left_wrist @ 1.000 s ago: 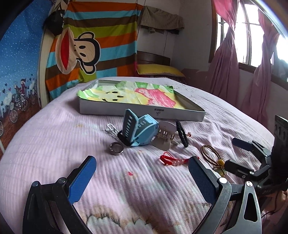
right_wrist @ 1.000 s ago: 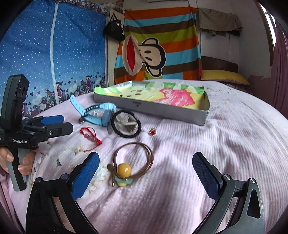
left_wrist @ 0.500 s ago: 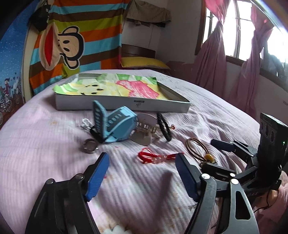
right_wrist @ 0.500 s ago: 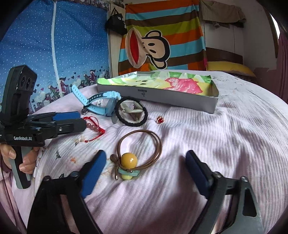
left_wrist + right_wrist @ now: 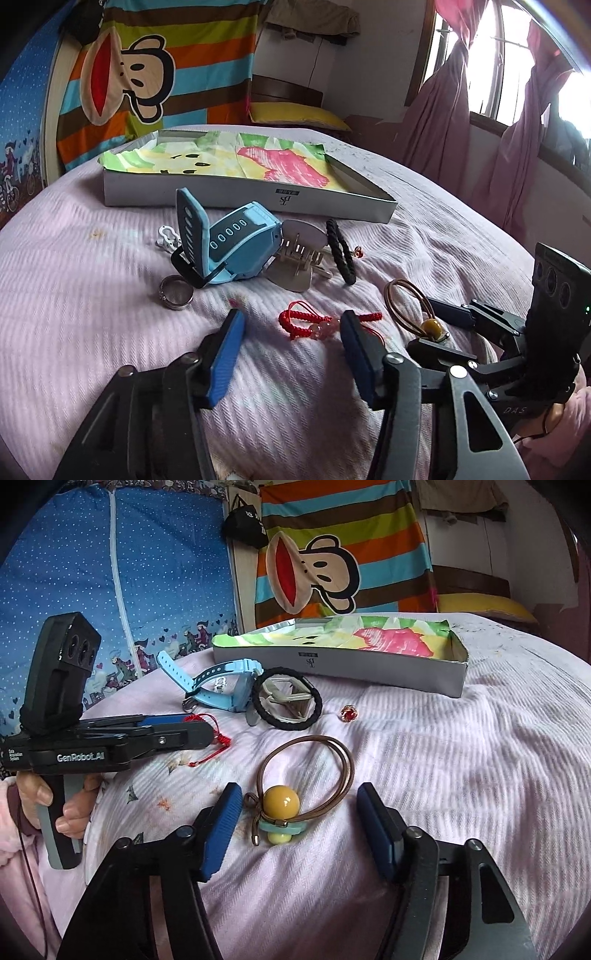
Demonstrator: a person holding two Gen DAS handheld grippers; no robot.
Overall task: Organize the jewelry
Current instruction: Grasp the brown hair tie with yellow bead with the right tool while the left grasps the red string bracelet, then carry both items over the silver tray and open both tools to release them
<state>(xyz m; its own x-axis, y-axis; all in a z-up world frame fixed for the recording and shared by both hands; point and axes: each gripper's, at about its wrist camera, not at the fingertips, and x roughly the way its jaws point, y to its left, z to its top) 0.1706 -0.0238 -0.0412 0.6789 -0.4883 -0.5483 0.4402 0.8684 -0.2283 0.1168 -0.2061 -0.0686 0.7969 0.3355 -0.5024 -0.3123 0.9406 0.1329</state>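
Observation:
My left gripper (image 5: 291, 343) is open, low over the pink bedspread, its blue pads on either side of a red cord bracelet (image 5: 317, 323) without touching it. My right gripper (image 5: 299, 823) is open too, straddling a brown hair tie with a yellow bead (image 5: 282, 803). In the right wrist view the left gripper (image 5: 207, 731) reaches in from the left over the red bracelet (image 5: 218, 738). Behind lie a blue watch (image 5: 236, 247), a silver ring (image 5: 176, 292), a beige claw clip (image 5: 295, 258) and a black hair tie (image 5: 341, 251).
A shallow grey tray (image 5: 251, 199) lined with bright patterned paper stands further back on the bed. A small red stud (image 5: 349, 713) and a white clip (image 5: 166, 236) lie near the watch. A hand (image 5: 40, 794) holds the left gripper's handle. Curtains and a window are at right.
Both grippers have moved forward and lower toward the bed. Their jaws have narrowed, the left around the red bracelet, the right around the brown hair tie.

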